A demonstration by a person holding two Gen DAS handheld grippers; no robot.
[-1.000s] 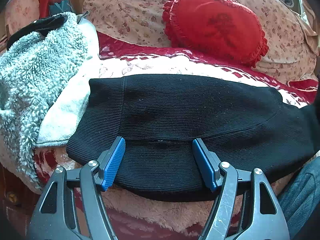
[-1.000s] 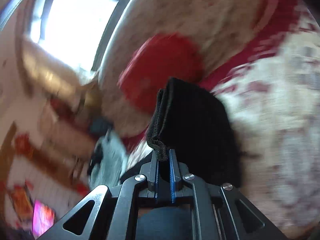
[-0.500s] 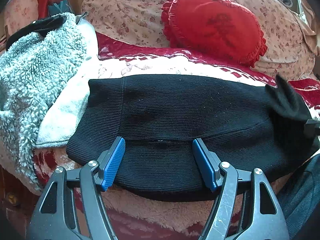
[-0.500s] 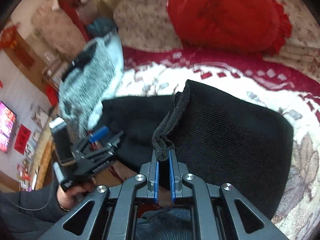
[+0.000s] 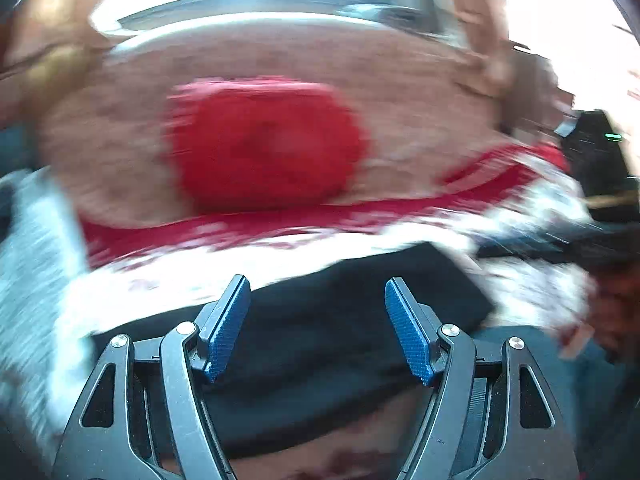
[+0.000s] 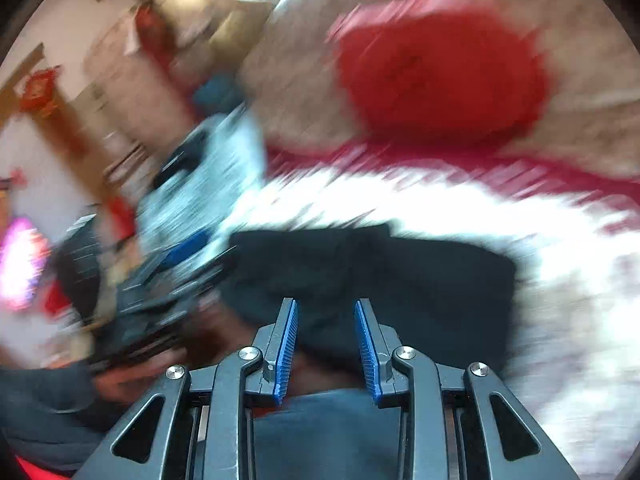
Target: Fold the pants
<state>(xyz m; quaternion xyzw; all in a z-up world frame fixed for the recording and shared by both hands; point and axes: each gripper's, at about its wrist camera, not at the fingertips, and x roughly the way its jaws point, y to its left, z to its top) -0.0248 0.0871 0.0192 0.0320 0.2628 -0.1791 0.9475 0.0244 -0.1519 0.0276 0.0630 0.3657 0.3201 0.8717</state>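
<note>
Both views were pretty smeared, so take the details loosely. The black pants were lying folded on the white-and-red blanket, sitting in the lower middle of the right wrist view and across the bottom of the left one. The right tongs were opening, blue pads apart with nothing pinched between them, just the pants lying beyond the tips. The left tongs stood wide apart too, empty, with the dark fabric showing below and behind them. A red cushion leaned against the floral backrest up in the middle of the frame, and a fluffy pale blue-grey throw sat at left.
</note>
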